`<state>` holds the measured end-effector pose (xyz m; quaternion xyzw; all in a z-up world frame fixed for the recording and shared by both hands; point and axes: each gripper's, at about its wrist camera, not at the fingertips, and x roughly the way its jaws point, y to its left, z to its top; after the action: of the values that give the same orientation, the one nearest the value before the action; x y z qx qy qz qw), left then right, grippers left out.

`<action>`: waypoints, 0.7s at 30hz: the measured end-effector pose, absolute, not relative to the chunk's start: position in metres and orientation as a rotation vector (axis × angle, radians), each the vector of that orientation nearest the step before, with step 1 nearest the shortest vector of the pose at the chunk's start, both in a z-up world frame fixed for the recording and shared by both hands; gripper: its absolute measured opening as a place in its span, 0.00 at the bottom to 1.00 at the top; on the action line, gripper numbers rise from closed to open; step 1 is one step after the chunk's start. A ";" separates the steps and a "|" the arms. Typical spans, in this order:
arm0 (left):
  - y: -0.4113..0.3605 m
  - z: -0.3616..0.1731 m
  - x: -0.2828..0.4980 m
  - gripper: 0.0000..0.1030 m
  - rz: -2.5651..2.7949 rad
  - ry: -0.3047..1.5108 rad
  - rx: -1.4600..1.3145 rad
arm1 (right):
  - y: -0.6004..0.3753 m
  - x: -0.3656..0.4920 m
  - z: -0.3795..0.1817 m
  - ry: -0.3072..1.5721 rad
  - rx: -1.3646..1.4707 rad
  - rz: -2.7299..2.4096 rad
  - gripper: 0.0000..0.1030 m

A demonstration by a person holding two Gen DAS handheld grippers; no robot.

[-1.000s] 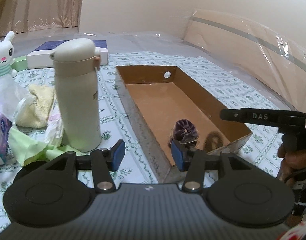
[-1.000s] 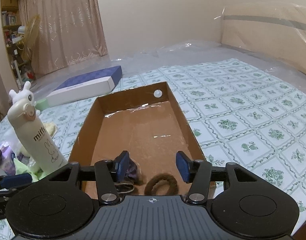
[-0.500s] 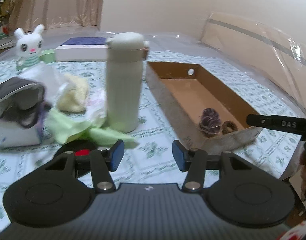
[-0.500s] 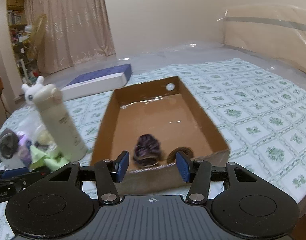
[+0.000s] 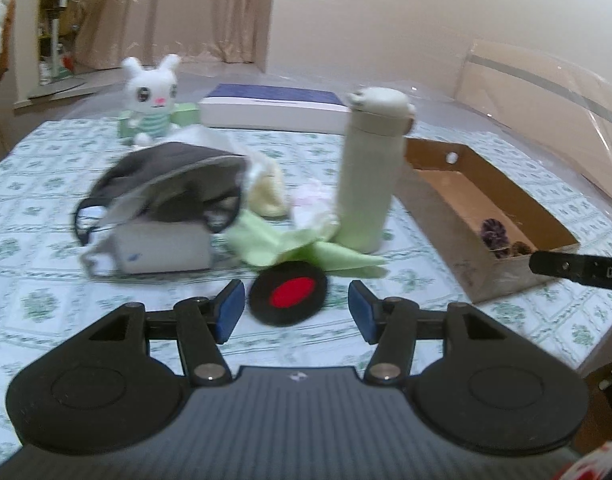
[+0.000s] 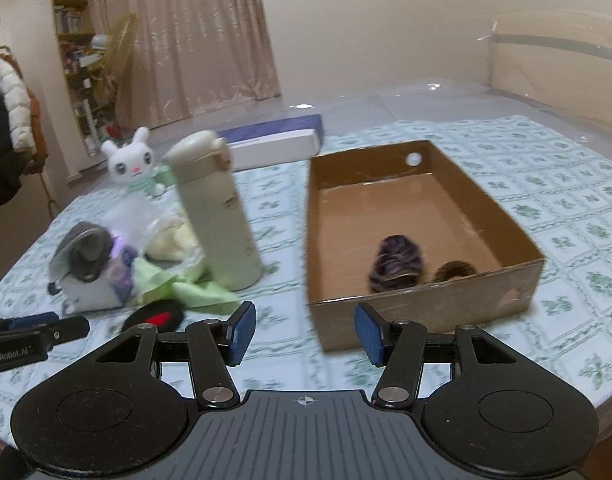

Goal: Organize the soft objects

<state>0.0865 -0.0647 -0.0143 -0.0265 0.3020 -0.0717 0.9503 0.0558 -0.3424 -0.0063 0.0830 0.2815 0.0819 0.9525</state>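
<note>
A cream thermos bottle (image 5: 369, 172) stands upright ahead of the left gripper, slightly right of its line. Behind the bottle lies a flat white box with a blue lid (image 5: 271, 109). Far off, beige curtains (image 6: 193, 36) hang beside cluttered shelves (image 6: 75, 52).

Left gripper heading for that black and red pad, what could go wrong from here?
1. The left gripper, its jaws opening and empty, faces the flat black and red pad; the fingers may slide over it.
2. The green cloth lies against the pad's far edge and could get pinched too.
3. The tall bottle stands on that cloth; tugging might tip it toward the cardboard box.
</note>
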 end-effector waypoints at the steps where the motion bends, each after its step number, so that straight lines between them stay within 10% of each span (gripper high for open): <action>1: -0.058 -0.013 0.085 0.53 -0.133 0.611 -0.055 | -0.337 0.055 -0.006 0.573 0.165 0.175 0.54; 21: 0.014 0.004 0.062 0.73 -0.009 0.536 0.027 | -0.252 0.049 -0.002 0.574 0.059 0.325 0.66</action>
<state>0.0618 0.0143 0.0039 0.0132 0.2650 -0.0044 0.9642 0.0494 -0.2517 -0.0020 0.0292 0.2816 0.1596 0.9457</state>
